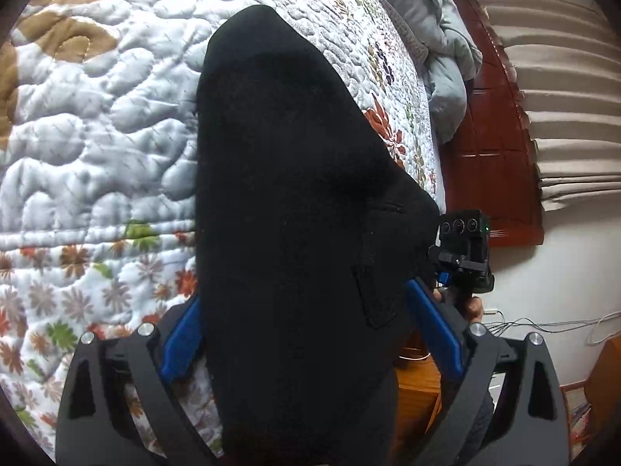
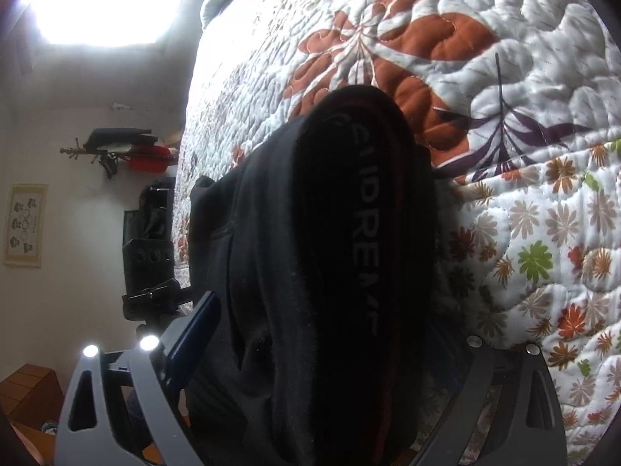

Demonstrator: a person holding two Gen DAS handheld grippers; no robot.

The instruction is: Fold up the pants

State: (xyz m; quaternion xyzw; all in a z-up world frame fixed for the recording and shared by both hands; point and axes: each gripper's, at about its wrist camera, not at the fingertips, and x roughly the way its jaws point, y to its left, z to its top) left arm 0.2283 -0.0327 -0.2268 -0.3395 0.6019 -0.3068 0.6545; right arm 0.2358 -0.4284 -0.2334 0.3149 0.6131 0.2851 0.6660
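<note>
Black knit pants (image 1: 295,209) fill the middle of the left wrist view, hanging bunched between the two blue-padded fingers of the left gripper (image 1: 310,334) and reaching out over the quilted floral bedspread (image 1: 97,124); both blue pads stand wide apart at the cloth's edges, and whether they press it I cannot tell; in the right wrist view the same pants (image 2: 333,256), grey lettering along their waistband, lie between the spread fingers of the right gripper (image 2: 322,345), whose jaws stand wide, the left pad clear of the cloth; beyond, far right, a red-brown wooden headboard (image 1: 493,124) and crumpled grey blanket (image 1: 446,58).
</note>
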